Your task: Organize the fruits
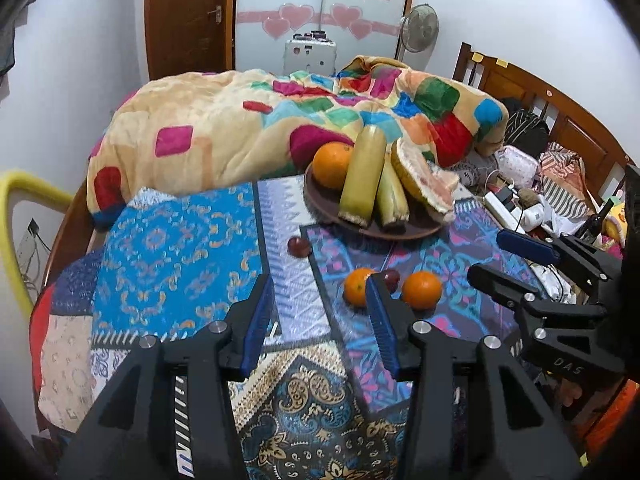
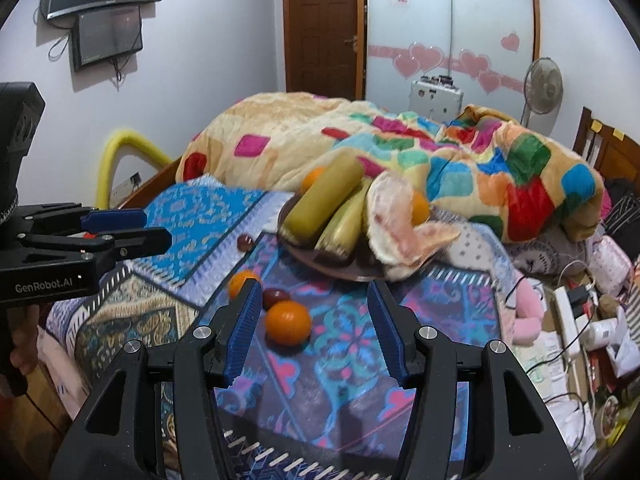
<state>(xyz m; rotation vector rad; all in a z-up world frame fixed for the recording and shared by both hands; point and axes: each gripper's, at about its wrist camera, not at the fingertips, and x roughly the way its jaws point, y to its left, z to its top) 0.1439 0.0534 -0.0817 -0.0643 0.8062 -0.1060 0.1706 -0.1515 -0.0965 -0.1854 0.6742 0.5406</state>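
A: Fruits sit in two groups on the bed [image 1: 176,240]. A brown plate [image 1: 320,204] near the quilt [image 1: 224,128] carries an orange [image 1: 331,164], two long yellow-green fruits [image 1: 364,176] leaning on the rim, and an opened pomelo peel [image 1: 424,184].

B: And the loose ones?

A: Down on the patterned cloth [image 2: 344,344], apart from the plate: a near orange [image 2: 288,322], a second orange [image 2: 240,282] behind it, a dark red fruit [image 2: 276,296] between them, and another dark red fruit [image 2: 245,242] off toward the plate's left. My guess is that these are what remains to be gathered onto the plate, since it holds the pile.

B: Where are the tools?

A: The right gripper [image 2: 314,332] is held low over the cloth, pointing toward the plate, jaws wide and empty; the near orange lies just inside its left finger. The left gripper [image 1: 320,320] hangs beside it, also level with the bed, jaws spread wide with nothing between them; its right pad partly covers the second orange in that view.

B: Which one is likelier to go first?

A: The right looks better lined up with the near orange, needing only a slight shift left.
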